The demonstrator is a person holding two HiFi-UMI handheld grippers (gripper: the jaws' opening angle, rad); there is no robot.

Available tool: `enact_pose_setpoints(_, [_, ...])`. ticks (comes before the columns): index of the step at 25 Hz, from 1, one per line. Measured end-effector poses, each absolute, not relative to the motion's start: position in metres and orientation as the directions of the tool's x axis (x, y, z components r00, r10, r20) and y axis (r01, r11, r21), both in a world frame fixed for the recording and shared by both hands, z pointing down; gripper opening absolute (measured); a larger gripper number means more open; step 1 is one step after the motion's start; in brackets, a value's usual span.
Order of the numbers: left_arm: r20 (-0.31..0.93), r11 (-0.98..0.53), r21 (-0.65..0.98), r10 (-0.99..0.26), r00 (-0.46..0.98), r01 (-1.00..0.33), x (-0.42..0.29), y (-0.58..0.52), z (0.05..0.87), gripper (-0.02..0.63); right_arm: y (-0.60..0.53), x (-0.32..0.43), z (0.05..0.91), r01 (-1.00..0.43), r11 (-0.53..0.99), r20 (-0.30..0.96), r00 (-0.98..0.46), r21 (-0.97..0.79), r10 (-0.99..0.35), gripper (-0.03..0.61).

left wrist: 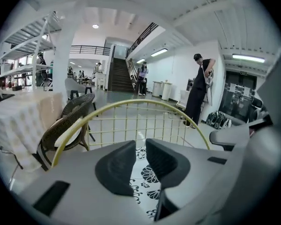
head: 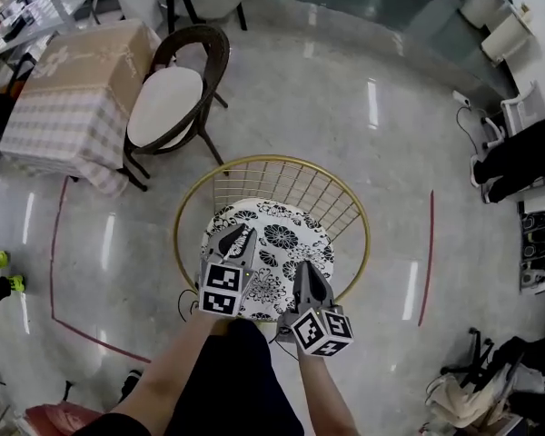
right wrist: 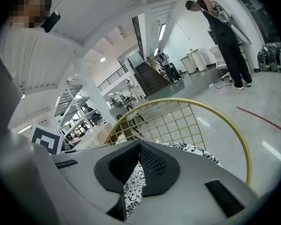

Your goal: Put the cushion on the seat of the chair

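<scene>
Black-and-white cushion [head: 282, 234] lies on the chair [head: 282, 184]. Left fingers [left wrist: 117, 168], slightly apart, and right fingers [right wrist: 154, 165], touching, hang empty with it at 12 o'clock.

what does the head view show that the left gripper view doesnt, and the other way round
Only the head view: both grippers from above, the left gripper and the right gripper, plus a red floor line.
Only the left gripper view: a staircase, a standing person in black, and its own fingers slightly apart with nothing between them.
Both: the floral cushion lying on the gold wire chair, the wicker chair and the checked-cloth table.
</scene>
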State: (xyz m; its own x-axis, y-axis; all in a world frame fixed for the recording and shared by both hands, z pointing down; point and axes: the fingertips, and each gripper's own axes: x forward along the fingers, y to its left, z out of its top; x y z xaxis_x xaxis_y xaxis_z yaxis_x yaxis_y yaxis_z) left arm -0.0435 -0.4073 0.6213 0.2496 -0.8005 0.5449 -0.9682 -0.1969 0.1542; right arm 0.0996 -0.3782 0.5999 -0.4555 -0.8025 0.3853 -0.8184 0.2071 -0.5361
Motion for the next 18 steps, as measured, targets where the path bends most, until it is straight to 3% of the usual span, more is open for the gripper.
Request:
enact_pose_setpoints(3, [0.509,-0.234,0.178,-0.809,0.293,-0.956,-0.038,-0.401,0.598,0.020,-0.371,0.099,0.581,-0.814,0.218,0.357,-0.455,-0.539,-0.816,0.003])
enact_pose_setpoints(18, [0.436,-0.374,0.297,-0.765,0.473,-0.879,-0.012,-0.322,0.519,0.020,-0.307,0.102,0.496,-0.829,0.206,0.277,-0.392,-0.520,-0.877,0.000])
